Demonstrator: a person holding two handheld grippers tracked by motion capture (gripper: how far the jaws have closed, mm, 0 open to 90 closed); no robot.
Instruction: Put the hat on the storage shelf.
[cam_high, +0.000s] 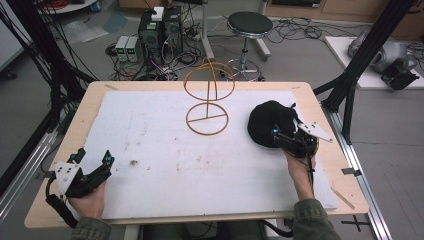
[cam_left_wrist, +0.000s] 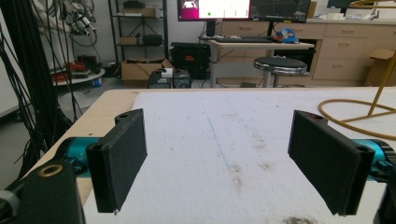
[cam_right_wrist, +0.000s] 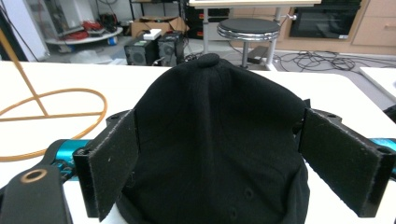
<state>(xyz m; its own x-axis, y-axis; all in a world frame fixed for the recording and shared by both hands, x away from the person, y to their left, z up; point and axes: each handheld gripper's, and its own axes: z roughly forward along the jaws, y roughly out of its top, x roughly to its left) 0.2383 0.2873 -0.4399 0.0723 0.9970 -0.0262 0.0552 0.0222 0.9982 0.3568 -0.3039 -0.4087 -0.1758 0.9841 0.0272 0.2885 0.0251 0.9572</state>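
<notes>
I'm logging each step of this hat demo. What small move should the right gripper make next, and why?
Probably close the right gripper on the black cap. Its jaws stand open on either side of the cap's near edge, so the cap is framed but not yet pinched. The left gripper is open over bare white mat, and the wire hat stand stands empty beside the cap.

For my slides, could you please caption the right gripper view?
Right gripper with open jaws on either side of a black cap, wire hat stand beside.
</notes>
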